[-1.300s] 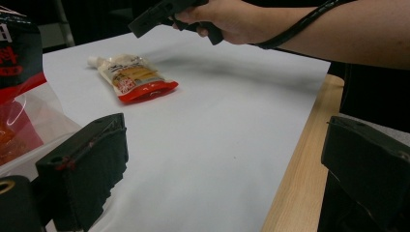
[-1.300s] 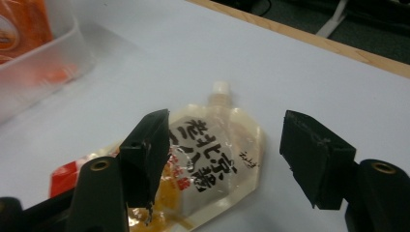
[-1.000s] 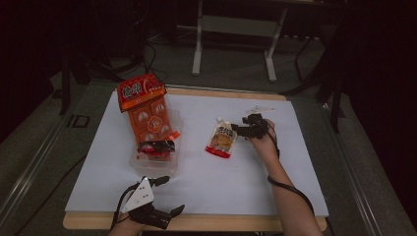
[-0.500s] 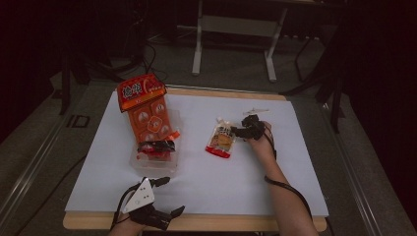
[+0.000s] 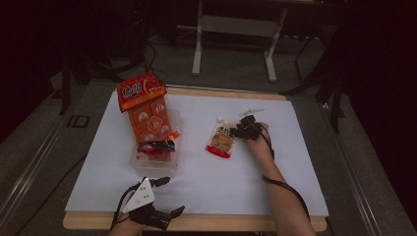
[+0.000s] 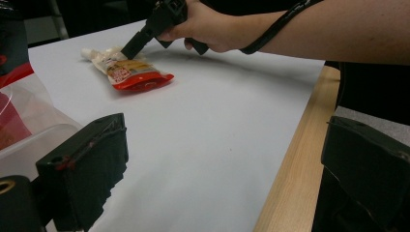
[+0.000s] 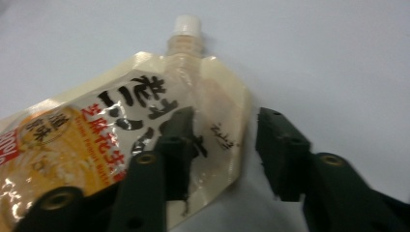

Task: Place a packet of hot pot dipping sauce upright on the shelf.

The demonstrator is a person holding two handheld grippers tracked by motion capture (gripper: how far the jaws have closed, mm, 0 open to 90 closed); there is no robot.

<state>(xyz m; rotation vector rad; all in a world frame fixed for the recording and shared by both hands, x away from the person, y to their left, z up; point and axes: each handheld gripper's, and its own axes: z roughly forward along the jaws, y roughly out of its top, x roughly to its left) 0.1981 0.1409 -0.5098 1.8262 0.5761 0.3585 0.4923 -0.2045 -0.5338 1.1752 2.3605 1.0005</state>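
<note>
The right hand-held gripper (image 5: pixel 237 131) has been coming down a little onto the spout pouch (image 5: pixel 222 139), and its jaws have just been closing, now narrow, one on top of the pouch and one beside its edge. The big white surface (image 5: pixel 206 189) is carrying everything. The pouch is lying flat near the middle. The left hand-held gripper (image 5: pixel 169 196) is sitting wide open at the near edge.

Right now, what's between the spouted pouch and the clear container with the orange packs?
Nothing: in the high view, just bare white table cover separates the pouch from the container. The right claw sits at the pouch's far edge.
</note>
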